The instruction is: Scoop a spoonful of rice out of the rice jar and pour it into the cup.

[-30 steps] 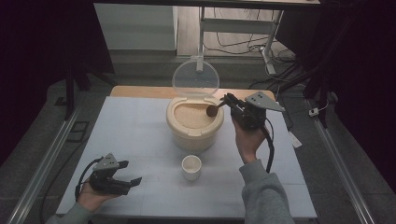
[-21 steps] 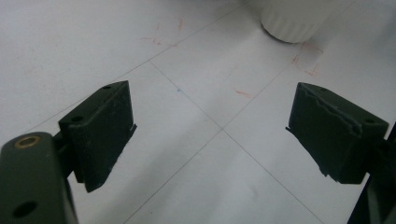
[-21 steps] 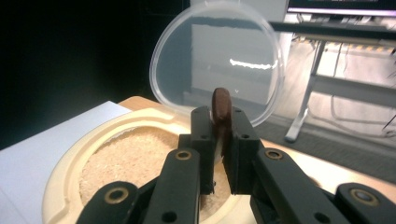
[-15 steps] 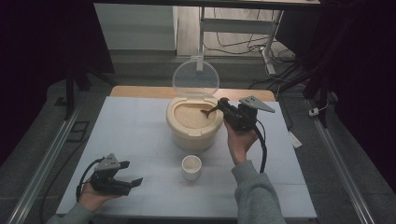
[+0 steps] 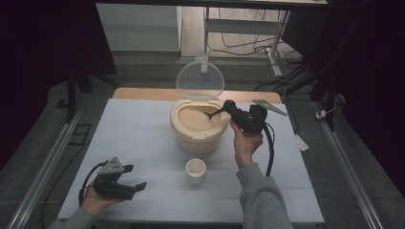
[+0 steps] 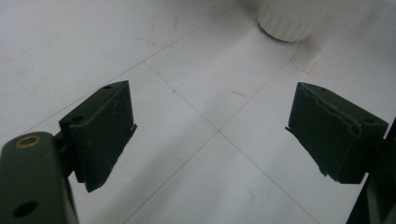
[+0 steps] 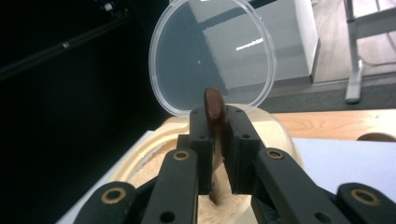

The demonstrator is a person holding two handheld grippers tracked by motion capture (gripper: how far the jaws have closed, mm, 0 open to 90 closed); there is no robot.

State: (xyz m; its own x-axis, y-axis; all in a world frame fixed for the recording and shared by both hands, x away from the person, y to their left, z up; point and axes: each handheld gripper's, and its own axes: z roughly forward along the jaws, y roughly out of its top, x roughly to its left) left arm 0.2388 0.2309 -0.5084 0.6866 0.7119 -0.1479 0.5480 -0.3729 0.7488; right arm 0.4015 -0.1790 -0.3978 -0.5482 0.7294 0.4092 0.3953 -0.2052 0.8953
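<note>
My right gripper [image 5: 228, 107] is clamped on the handle of a dark wooden spoon [image 5: 216, 113], jaws pressed tight against it from both sides. In the right gripper view the spoon's handle end [image 7: 213, 103] sticks up just past my two black fingers [image 7: 201, 140], and the rest of it runs down between them toward the container. From the high view, the spoon slants down to the left with its bowl lying in the rice [image 5: 193, 119] that fills the round cream rice container [image 5: 197, 138]. The container's clear lid [image 5: 200, 79] stands open and upright at its far side.

A small white cup [image 5: 196, 171] sits on the white table [image 5: 138, 138] just in front of the container, apart from it.

My left gripper [image 5: 135, 187] rests low at the near left corner of the table, well apart from the cup. Its jaws stand wide with nothing between them; in the left gripper view bare tabletop [image 6: 205, 130] shows between the pads, and the ribbed base of the cup [image 6: 289, 21] is at the top.
</note>
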